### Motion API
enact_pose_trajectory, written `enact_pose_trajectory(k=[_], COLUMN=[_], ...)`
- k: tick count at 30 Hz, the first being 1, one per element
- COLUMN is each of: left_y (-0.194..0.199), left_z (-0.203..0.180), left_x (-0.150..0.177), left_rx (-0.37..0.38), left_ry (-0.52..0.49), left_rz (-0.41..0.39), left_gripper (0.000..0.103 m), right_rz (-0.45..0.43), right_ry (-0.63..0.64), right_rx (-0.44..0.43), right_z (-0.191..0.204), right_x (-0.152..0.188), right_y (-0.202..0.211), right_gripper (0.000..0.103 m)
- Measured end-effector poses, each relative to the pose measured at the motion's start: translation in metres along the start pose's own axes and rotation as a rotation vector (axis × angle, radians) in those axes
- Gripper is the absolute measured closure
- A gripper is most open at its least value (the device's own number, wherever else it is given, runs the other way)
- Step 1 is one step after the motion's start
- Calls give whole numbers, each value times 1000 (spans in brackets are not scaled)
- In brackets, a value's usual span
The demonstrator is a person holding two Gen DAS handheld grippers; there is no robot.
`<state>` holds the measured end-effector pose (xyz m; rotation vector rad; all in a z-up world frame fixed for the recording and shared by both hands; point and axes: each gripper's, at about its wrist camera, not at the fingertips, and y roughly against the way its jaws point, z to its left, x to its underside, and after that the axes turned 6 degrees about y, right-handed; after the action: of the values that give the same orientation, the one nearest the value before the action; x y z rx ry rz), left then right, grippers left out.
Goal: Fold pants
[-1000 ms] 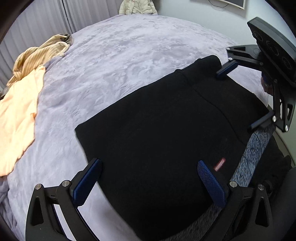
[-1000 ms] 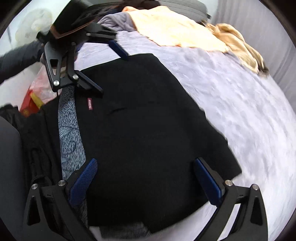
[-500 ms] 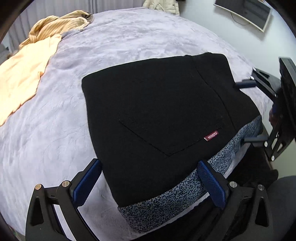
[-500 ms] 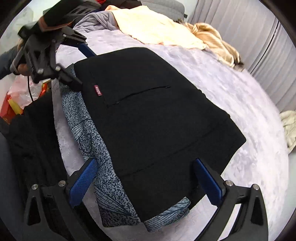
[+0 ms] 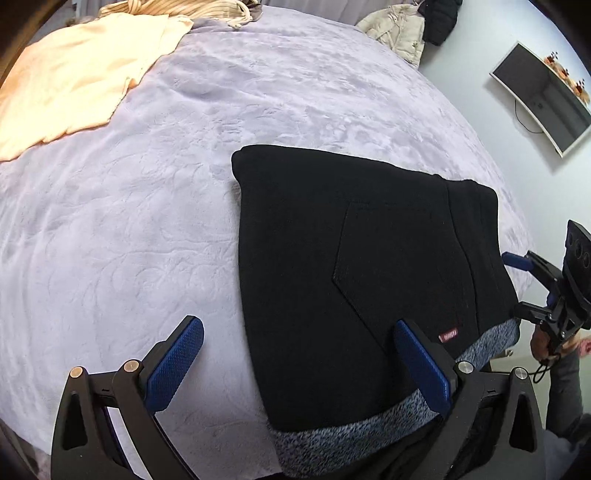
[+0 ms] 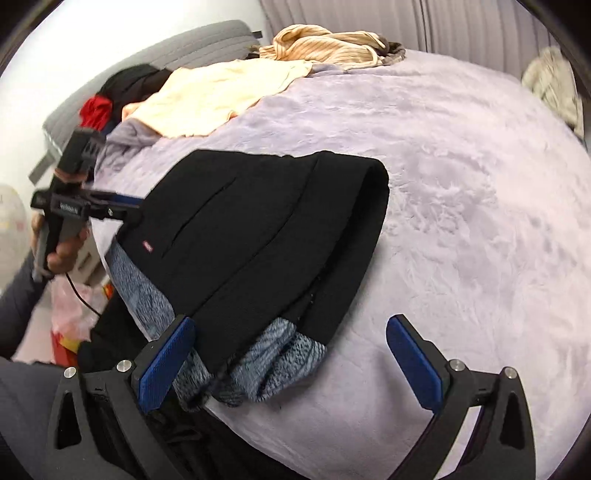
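The black pants lie folded in a flat rectangle near the bed's front edge, with a small red label and a grey knit fabric strip showing under the near edge. They also show in the right wrist view. My left gripper is open and empty, just above the pants' near left corner. My right gripper is open and empty at the pants' other end, also seen in the left wrist view. The left gripper shows in the right wrist view.
The lilac bedspread covers the bed. A peach garment and a striped beige one lie at the far side. A beige jacket sits at the far edge. A wall screen hangs at the right.
Both grippers have drawn back and apart from the folded pants; the left camera now sits further left, the right further right. The pants lie still.
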<state>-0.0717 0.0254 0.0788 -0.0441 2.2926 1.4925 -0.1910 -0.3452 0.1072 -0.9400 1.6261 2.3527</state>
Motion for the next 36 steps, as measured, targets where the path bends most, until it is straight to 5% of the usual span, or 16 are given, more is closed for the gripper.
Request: enact_pose_trajectory(k=[10, 18, 21, 24, 28, 31, 36], left_y=[-37, -47, -53, -42, -27, -18, -9], left_z=[14, 7, -2, -13, -24, -33, -53], left_x=[-3, -10, -16, -12, -12, -15, -26], left_rx=[202, 192, 168, 150, 109, 78, 52], left_ry=[111, 111, 101, 69, 54, 42, 21], left_rz=[67, 60, 57, 35, 4, -8, -15], left_gripper=[0, 0, 0, 14, 37, 44, 47], right_rz=[30, 30, 42, 38, 9, -18, -44], right_ry=[-161, -256, -240, -230, -205, -188, -142], right_rx=[-145, -266, -247, -245, -203, -205, -158], right_z=[-15, -9, 3, 8, 12, 16, 19], right_x=[-5, -17, -24, -26, -26, -31, -42], right_y=[-39, -74, -86, -85, -67, -52, -31], right_gripper=[0, 0, 0, 2, 28, 38, 40])
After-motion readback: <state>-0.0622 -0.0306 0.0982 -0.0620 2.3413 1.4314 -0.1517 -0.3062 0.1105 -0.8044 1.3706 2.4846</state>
